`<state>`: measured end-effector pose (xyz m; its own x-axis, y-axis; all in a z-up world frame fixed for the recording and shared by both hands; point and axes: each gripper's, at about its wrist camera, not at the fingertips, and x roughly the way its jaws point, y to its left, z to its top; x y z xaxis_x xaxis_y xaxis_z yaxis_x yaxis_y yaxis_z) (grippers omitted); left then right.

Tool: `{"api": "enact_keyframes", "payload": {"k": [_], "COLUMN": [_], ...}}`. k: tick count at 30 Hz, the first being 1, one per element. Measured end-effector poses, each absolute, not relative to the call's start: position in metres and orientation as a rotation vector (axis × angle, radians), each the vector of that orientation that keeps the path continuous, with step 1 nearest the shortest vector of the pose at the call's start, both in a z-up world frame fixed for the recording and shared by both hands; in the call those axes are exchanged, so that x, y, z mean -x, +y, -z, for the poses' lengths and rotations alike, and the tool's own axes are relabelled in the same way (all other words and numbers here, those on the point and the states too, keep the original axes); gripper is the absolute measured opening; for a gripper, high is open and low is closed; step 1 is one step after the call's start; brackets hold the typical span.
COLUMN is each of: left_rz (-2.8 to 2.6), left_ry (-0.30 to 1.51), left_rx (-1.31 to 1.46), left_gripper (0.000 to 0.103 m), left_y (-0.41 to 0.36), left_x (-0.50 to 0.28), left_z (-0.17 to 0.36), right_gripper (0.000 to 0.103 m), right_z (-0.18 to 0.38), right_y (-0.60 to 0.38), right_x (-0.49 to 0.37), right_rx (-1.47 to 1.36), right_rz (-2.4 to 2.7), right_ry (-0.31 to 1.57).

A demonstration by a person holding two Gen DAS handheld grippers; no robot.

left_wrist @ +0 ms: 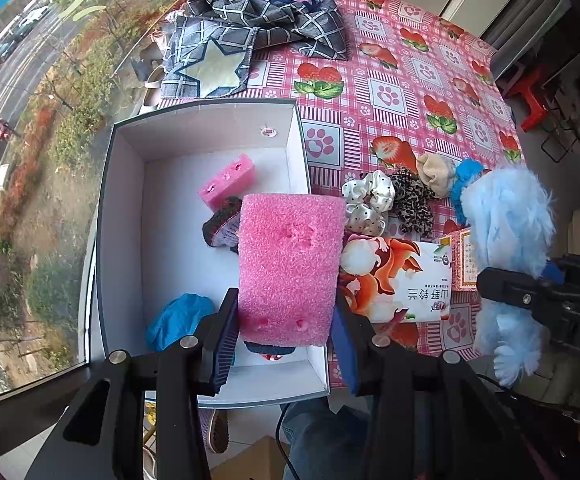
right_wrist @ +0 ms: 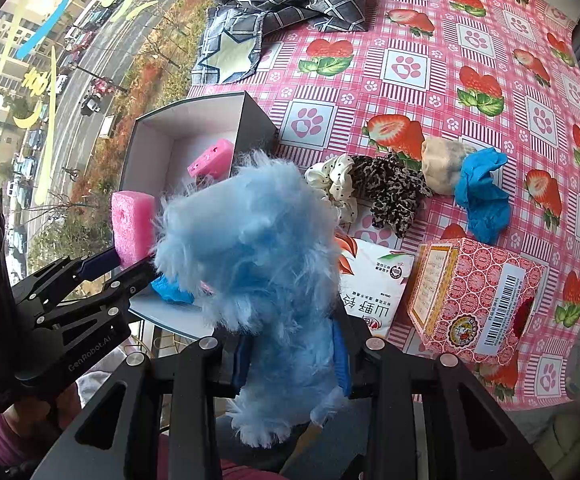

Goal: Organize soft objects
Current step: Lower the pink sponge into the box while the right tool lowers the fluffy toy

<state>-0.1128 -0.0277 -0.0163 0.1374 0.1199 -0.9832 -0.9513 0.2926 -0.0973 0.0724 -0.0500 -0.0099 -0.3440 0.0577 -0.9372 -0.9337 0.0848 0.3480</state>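
My left gripper (left_wrist: 285, 332) is shut on a pink sponge (left_wrist: 290, 264) and holds it above the white box (left_wrist: 121, 216). The box holds another pink sponge (left_wrist: 227, 178), a dark knitted piece (left_wrist: 219, 228) and a blue cloth (left_wrist: 177, 318). My right gripper (right_wrist: 290, 356) is shut on a fluffy light blue toy (right_wrist: 257, 248), held above the table's near edge just right of the box (right_wrist: 145, 148). The toy also shows in the left wrist view (left_wrist: 506, 240), and the left gripper (right_wrist: 101, 264) with its sponge (right_wrist: 131, 228) shows in the right wrist view.
On the strawberry tablecloth (right_wrist: 430, 60) lie a white dotted scrunchie (right_wrist: 336, 184), a leopard scrunchie (right_wrist: 390, 192), a beige sock (right_wrist: 442, 164), a blue cloth (right_wrist: 482, 196), a printed packet (right_wrist: 374, 284) and a pink carton (right_wrist: 478, 300). A checked cloth (right_wrist: 281, 4) lies at the far edge by the window.
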Motion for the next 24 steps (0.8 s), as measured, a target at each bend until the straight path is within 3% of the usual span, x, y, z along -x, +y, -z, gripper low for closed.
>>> {"api": "enact_keyframes", "payload": {"k": [24], "left_rz": [-1.175], "left_ry": [1.09], "left_rx": [1.108], "left_gripper": [0.047], "left_y": [-0.01], "left_x": [0.187], "left_z": [0.038], "right_gripper": [0.035], "right_z": [0.009], "right_y": [-0.011], "right_x": [-0.009], "right_rx": [1.056], "right_rz": [-1.5], "right_ry": [1.388]}}
